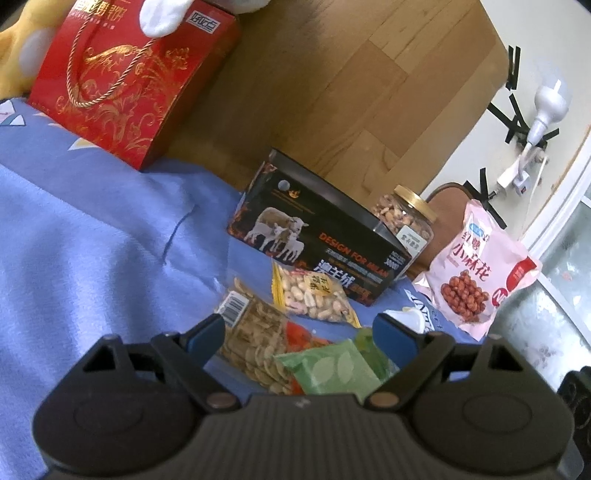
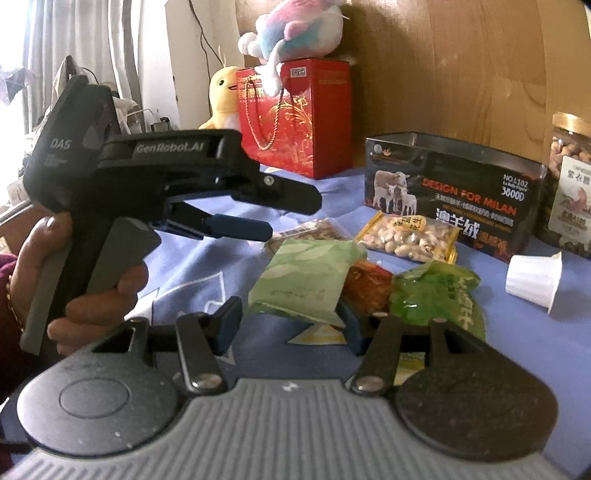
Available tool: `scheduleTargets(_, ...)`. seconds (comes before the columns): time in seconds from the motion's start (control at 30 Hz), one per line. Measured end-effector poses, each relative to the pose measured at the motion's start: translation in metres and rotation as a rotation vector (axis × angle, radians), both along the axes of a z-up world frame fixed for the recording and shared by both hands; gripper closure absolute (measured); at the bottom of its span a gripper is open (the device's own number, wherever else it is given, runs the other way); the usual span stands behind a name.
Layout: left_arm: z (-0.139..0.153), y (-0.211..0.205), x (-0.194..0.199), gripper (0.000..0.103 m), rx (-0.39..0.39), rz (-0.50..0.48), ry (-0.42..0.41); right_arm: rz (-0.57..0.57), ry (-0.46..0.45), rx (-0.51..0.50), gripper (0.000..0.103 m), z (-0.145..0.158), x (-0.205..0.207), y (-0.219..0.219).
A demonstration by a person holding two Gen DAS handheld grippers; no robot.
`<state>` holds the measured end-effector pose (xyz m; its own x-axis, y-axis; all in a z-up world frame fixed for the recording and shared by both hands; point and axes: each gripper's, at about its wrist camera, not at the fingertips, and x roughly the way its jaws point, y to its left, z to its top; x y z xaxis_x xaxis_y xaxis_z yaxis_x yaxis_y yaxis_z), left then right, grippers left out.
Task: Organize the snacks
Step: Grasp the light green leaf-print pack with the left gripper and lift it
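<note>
Snack packets lie in a pile on the blue bedsheet (image 1: 92, 240): a light green packet (image 1: 332, 369) (image 2: 306, 280), a clear bag of seeds (image 1: 255, 332), a peanut bag (image 1: 314, 295) (image 2: 406, 236), an orange-red packet (image 2: 365, 284) and a darker green bag (image 2: 436, 295). A black open tin box (image 1: 325, 236) (image 2: 454, 199) stands behind them. My left gripper (image 1: 299, 332) is open, hovering over the pile; it also shows in the right wrist view (image 2: 240, 225). My right gripper (image 2: 291, 325) is open, its jaws on either side of the light green packet's near end.
A nut jar (image 1: 406, 218) (image 2: 569, 177), a pink snack bag (image 1: 480, 273) and a white cup (image 2: 533, 280) lie right of the box. A red gift box (image 1: 129, 85) (image 2: 295, 114) with plush toys (image 2: 295, 33) stands at the back against the wooden headboard (image 1: 351, 74).
</note>
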<state>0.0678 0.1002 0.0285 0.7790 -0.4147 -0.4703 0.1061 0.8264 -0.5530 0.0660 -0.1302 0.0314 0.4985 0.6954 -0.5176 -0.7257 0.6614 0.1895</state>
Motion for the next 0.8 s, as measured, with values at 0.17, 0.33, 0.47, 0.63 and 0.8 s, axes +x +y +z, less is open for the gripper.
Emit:
scheduleTargets(0.17, 0.002, -0.005, -0.001, 0.020, 0.017, -0.025, -0.009, -0.033, -0.001, -0.001, 0.042, 0.000, -0.005, -0.005)
scheduleTargets(0.33, 0.006, -0.012, -0.006, 0.028, 0.030, -0.068, -0.041, -0.080, -0.001, -0.014, 0.039, 0.000, -0.009, -0.009)
scheduleTargets(0.47, 0.006, -0.023, -0.009, 0.030, 0.055, -0.107, -0.013, -0.112, -0.011, -0.023, 0.038, -0.001, -0.011, -0.011)
scheduleTargets(0.63, 0.005, -0.024, -0.016, 0.030, 0.030, -0.102, 0.042, -0.163, -0.012, -0.007, 0.031, -0.001, -0.009, -0.016)
scheduleTargets(0.8, 0.006, -0.035, -0.021, 0.030, 0.058, -0.119, 0.054, -0.185, -0.017, 0.005, 0.031, 0.000, -0.011, -0.019)
